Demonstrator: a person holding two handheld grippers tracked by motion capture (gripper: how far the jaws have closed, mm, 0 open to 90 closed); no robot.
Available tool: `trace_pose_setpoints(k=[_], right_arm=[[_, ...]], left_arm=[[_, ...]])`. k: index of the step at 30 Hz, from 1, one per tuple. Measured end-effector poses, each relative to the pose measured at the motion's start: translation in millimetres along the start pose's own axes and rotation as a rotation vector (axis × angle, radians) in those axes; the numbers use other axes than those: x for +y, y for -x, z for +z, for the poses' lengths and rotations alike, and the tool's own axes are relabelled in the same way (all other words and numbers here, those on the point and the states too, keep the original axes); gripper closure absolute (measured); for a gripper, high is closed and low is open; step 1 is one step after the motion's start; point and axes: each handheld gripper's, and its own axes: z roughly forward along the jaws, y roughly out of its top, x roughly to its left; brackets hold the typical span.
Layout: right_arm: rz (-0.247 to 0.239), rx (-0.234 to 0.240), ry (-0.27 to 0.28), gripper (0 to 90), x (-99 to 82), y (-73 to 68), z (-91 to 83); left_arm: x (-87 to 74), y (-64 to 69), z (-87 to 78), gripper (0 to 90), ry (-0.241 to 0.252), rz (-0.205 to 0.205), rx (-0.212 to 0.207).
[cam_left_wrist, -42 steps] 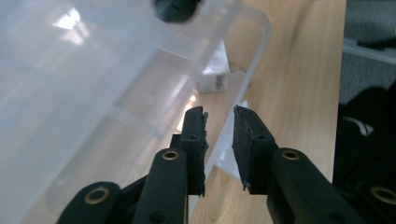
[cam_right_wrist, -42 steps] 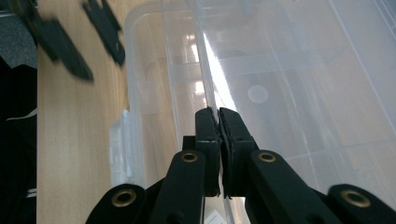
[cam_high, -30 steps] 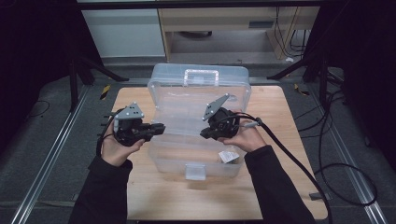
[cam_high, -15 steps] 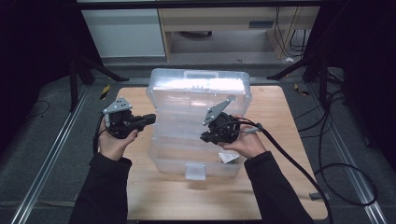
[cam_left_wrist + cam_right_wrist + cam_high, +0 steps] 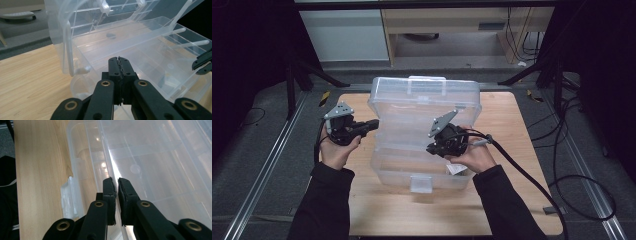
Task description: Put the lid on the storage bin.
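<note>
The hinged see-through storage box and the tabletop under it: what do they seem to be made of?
Clear hinged storage box: looks like glossy transparent plastic; the table shows through its walls and lamps glint on it. Light wooden table: wood or wood-look laminate, matte, with a visible straight grain.

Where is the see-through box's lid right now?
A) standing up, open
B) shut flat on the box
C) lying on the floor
A: in the high view the clear box lies open on the wooden table, and its lid stands up behind the tray.
</note>
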Motion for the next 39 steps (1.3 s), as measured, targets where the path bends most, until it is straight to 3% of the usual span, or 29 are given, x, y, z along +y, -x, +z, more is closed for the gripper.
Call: trace_pose_setpoints(k=[11,16,19,20,23,24,25,26,30,39], right_arm=[[-0.020,0.005,-0.001,82.9,-7.5,-9.6,4.7],[0.004,-0.014,0.070,79.6,-16.3,-12.9,-3.8],[0.056,-0.022,0.123,80.7,-21.9,-10.6,-15.1],[0.070,-0.048,0.132,80.9,-24.1,-10.2,-18.7],[0.109,-0.086,0.137,82.2,-29.8,-8.2,-24.5],[0.159,-0.116,0.142,83.9,-37.3,-6.4,-29.7],[0.159,-0.116,0.142,83.9,-37.3,-6.4,-29.7],[0.201,-0.136,0.150,85.8,-44.9,-5.1,-34.0],[0.261,-0.175,0.159,86.5,-60.4,-5.8,-42.3],[0.393,-0.225,0.166,87.6,-96.2,-1.9,-53.5]], left_arm=[[-1.0,-1.7,0.4,89.6,0.001,0.001,-0.003],[-4.0,-2.1,1.5,89.7,-0.013,0.003,-0.003],[-5.0,-0.7,1.1,89.7,-0.023,0.014,0.002],[-5.6,-0.5,0.9,89.7,-0.027,0.015,0.001],[-7.3,-0.3,0.4,89.7,-0.031,0.021,-0.002],[-8.9,0.0,-0.3,89.7,-0.038,0.029,-0.007],[-8.9,0.0,-0.3,89.7,-0.038,0.029,-0.007],[-10.6,0.9,-0.6,89.7,-0.041,0.036,-0.012],[-14.1,3.6,-1.3,89.7,-0.056,0.052,-0.005],[-22.8,6.3,-2.9,89.7,-0.086,0.059,-0.013]])
